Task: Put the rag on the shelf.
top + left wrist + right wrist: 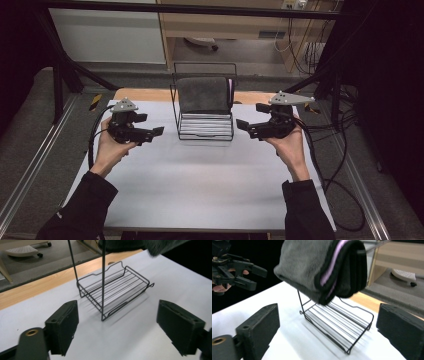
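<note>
Towel: a folded grey towel (203, 94) with a pink stripe along its edge hangs over the top bar of the wire rack (206, 127), at the far middle of the table.
Rack: black wire, its ribbed tray resting on the white sheet (200, 185); the upper frame is thin and hard to trace against the floor behind.
Left gripper: left gripper (151, 133) hovers left of the rack, jaws spread wide with nothing between them, clear of the towel.
Right gripper: right gripper (245, 126) hovers right of the rack, jaws likewise apart and empty.
Cut off: in the left gripper view the towel (150, 246) is sliced by the top edge, only a grey fringe showing; the rack's uprights run out of frame.
Hidden: the towel's far side and the rack's top bar lie under the cloth.
Hard to make out: the left gripper (253, 277), seen far off in the right gripper view, sits against black shadow.
Surface: a white sheet over a wooden tabletop (145, 94), wood showing along the far edge.
Room: grey floor, dark metal frame posts, loose black cables at right, a chair base (200, 43) beyond.
</note>
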Demonstrator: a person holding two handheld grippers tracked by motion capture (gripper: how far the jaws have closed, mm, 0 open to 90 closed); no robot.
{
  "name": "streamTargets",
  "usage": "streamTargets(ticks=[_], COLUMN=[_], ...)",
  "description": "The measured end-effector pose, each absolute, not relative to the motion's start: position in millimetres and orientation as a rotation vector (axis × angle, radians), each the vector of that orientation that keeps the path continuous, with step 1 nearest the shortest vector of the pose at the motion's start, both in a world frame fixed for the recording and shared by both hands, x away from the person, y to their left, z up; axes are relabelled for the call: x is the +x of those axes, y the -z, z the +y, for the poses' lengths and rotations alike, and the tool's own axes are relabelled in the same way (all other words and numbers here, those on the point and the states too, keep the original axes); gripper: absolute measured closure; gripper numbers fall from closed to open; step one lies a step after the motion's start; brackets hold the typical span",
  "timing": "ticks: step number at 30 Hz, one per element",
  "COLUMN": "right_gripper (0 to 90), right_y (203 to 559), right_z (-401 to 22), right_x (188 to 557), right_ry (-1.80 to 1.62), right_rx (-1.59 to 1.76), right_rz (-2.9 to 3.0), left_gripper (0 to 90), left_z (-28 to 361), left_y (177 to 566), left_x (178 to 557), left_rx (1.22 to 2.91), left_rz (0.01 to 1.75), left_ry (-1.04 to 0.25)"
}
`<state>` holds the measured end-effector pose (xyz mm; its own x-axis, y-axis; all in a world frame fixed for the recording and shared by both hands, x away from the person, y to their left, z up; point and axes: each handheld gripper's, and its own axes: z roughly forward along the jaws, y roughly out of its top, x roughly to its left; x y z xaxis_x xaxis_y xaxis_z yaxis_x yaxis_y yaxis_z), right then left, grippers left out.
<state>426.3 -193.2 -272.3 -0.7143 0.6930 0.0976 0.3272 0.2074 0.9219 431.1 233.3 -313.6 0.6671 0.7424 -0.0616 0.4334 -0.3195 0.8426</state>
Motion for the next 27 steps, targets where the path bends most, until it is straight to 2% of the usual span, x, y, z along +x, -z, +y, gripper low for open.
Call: streamTargets(ticks=[7, 14, 27], right_gripper=[0.8, 0.6, 0.5], right_y=[302, 344, 410], right_z=[-201, -211, -235], right_x=[417, 407, 391], right_ry=[-1.518, -1.525, -1.444], right_rx=[0.98, 1.013, 1.074], right_rz=[2.179, 2.208, 2.27], left_gripper=[10.1, 10.4, 10.1], left_z=[247, 256, 276], left_y=[350, 388, 424], left_x=[416, 402, 380], left_rx=[1.971, 2.012, 2.026], left_rz=[0.945, 0.982, 1.004], left_ry=[-0.417, -0.408, -0.367])
